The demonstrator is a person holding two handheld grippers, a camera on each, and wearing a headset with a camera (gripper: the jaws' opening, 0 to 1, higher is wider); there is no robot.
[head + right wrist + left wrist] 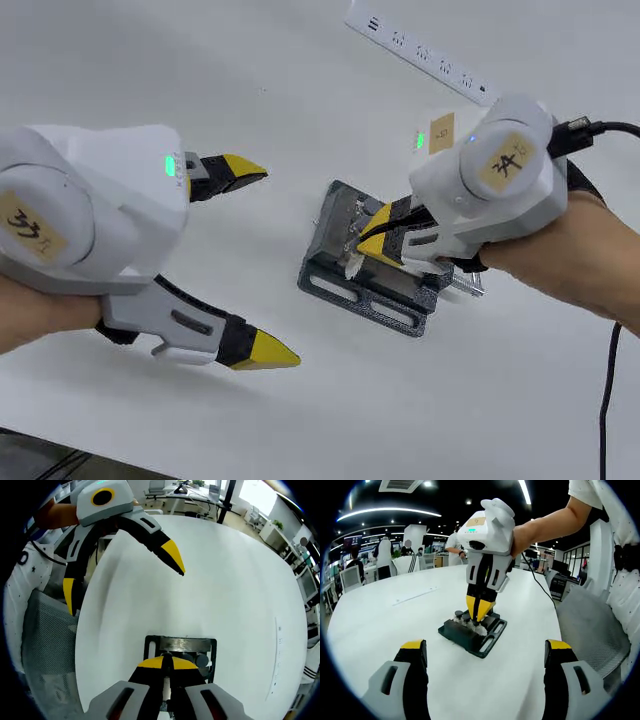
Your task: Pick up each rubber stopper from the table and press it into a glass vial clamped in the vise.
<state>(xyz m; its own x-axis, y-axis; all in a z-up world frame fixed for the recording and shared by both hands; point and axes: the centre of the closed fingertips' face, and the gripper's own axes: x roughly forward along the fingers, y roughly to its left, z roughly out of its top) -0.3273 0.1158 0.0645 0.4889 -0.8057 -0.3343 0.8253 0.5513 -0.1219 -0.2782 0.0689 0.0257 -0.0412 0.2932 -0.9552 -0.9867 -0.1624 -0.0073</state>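
Rubber stopper: likely the dark round piece point(202, 659) on top of the vise point(340, 285), just beside the tips of the right tongs point(365, 240). Too small to confirm. Possibly another pinched in those tongs: pressed together, tips down right over the vise, anything between them hidden, so cannot tell. Pale bit at the tips, probably the glass vial point(353, 265).

Handling, as a guess: light, soft, grippy rubber that squashes under squeeze. Pinch lightly across the wider top end and leave the narrow end free to enter the vial mouth. Glass likely fragile and slick, so press straight down along the vial axis with modest force and no side load.

Spread wide and holding nothing: left tongs point(270, 262), hovering over the counter point(200, 60), well apart from the vise. Power strip point(420, 45) on the far side of the vise, clear of the work.
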